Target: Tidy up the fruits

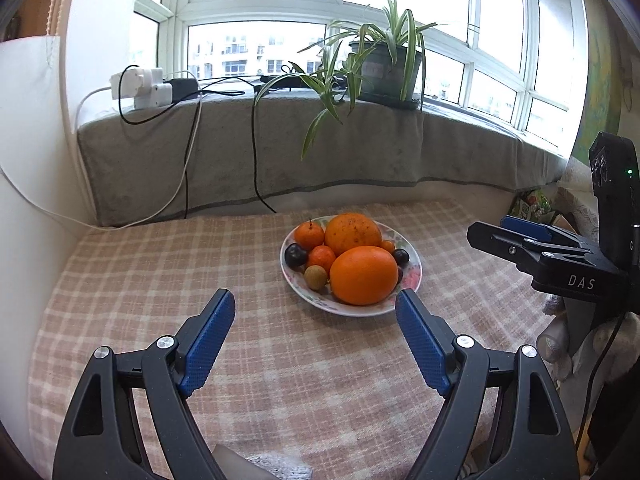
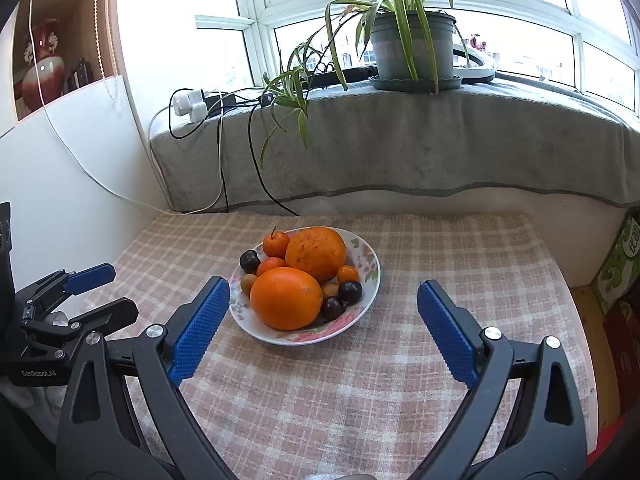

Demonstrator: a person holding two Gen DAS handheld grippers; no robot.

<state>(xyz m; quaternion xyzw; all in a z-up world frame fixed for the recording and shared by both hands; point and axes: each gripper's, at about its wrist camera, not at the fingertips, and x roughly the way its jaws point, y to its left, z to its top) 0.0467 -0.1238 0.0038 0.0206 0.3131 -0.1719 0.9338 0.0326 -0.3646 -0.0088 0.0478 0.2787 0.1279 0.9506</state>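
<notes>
A flowered white plate (image 1: 412, 276) (image 2: 370, 268) sits on the checked tablecloth, piled with fruit. It holds two big oranges (image 1: 363, 275) (image 2: 286, 298), small tangerines (image 1: 309, 235) (image 2: 276, 243), dark plums (image 1: 296, 255) (image 2: 249, 261) and brownish longans (image 1: 316, 277) (image 2: 248, 283). My left gripper (image 1: 316, 300) stands open with nothing between its fingers, just short of the plate's near rim. My right gripper (image 2: 323, 290) is open too, its left fingertip beside the plate's near-left rim. Each gripper shows at the edge of the other's view: the right gripper (image 1: 516, 236) and the left gripper (image 2: 104, 288).
A grey cloth-covered windowsill (image 1: 280, 148) runs behind the table, bearing a potted spider plant (image 1: 384, 68) (image 2: 412, 48), a white power strip (image 1: 144, 88) and cables that hang down to the table. A green carton (image 2: 620, 264) stands at the table's right edge.
</notes>
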